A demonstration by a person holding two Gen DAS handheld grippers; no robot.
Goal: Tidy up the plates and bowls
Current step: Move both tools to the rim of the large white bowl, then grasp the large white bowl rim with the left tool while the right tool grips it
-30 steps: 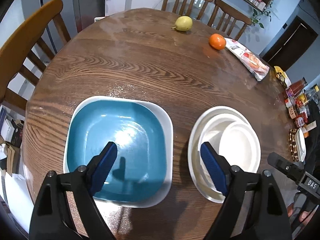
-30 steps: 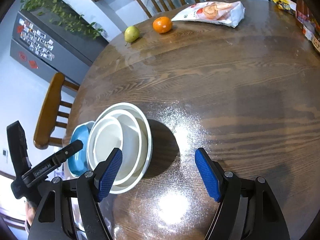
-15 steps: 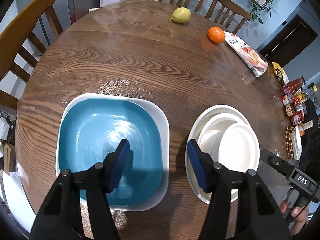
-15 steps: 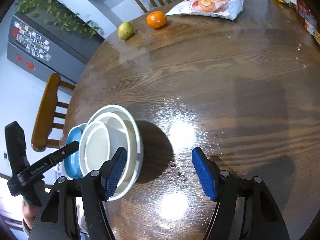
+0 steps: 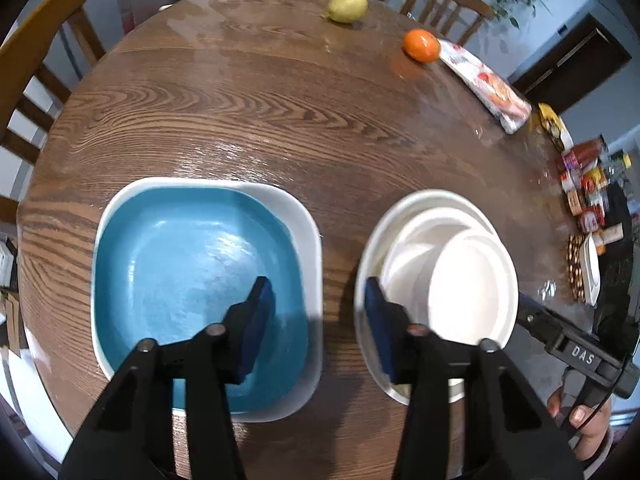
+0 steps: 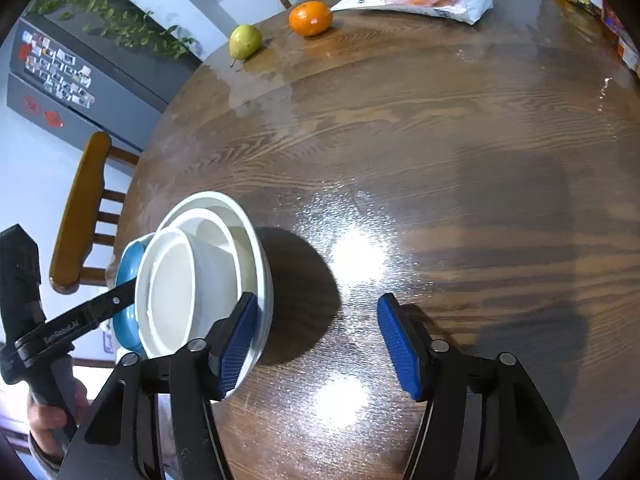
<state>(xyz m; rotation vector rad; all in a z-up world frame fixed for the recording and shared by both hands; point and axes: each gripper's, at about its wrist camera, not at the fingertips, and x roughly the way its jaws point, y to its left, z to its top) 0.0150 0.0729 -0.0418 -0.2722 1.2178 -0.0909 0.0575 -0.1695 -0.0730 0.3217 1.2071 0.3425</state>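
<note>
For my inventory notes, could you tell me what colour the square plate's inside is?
Teal blue, within a white outer rim; left wrist view shows it best.

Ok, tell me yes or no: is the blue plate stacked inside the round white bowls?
No. The blue plate sits in its own square white dish, beside the round white bowls, with bare table between them.

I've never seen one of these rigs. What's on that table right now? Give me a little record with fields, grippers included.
surface: round wooden table
left side: square blue plate lying in a square white dish
right side: three nested round white bowls
far edge: yellow-green pear, orange, white snack bag
left gripper: jaws closing astride the white dish's right rim, pads not touching it
right gripper: jaws closing, left finger at the bowls' near rim, bare table between the pads
</note>
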